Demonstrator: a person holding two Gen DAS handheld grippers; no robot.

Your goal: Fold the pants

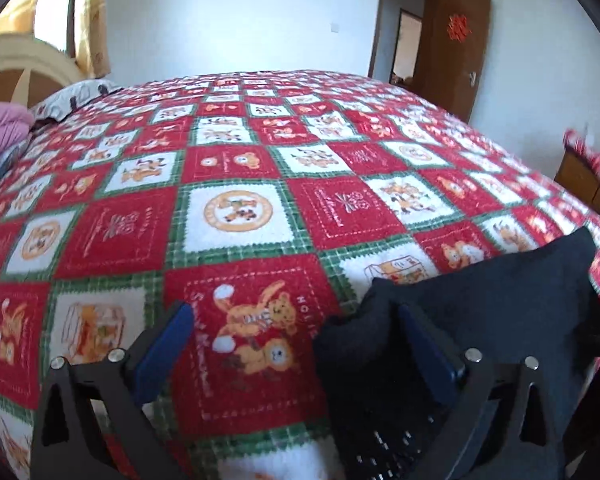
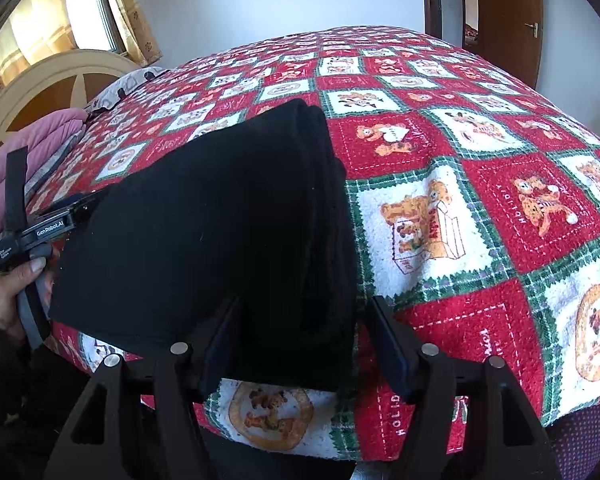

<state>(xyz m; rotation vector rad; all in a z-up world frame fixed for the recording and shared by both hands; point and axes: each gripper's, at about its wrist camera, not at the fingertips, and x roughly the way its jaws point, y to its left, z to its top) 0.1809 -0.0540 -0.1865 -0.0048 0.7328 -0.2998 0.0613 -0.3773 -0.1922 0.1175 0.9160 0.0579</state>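
A: Where are the pants [image 2: 220,220] right now?

B: They lie folded into a thick black bundle on the bed, on the red, white and green bear-print blanket [image 2: 480,208], near its front edge. Several stacked layers show along the bundle's right side in the right wrist view.

A: What is the right claw [image 2: 304,344] doing?

B: Its two blue-padded fingers [image 2: 392,356] are spread apart on either side of the near end of the bundle. The cloth sits between them, but the pads look released; the right one stands clear of the fabric.

A: And the left claw [image 1: 296,344]?

B: It is released too, with a wide gap between its fingers. Bare blanket [image 1: 236,216] shows in that gap. The dark cloth [image 1: 480,320] is bunched at the inner side of its right finger [image 1: 424,348] and seems to touch it; I cannot tell if it drapes over the tip.

A: Can you see one tool from the other camera?

B: Yes. In the right wrist view the left claw's body [image 2: 56,228] sits at the left edge of the bundle, with the person's hand [image 2: 8,292] wrapped around its handle.

A: Anything else around?

B: A pink quilt [image 2: 32,148] and a grey patterned pillow [image 2: 128,84] lie by the cream headboard [image 2: 48,76], and a brown door [image 2: 508,16] stands open beyond the bed.
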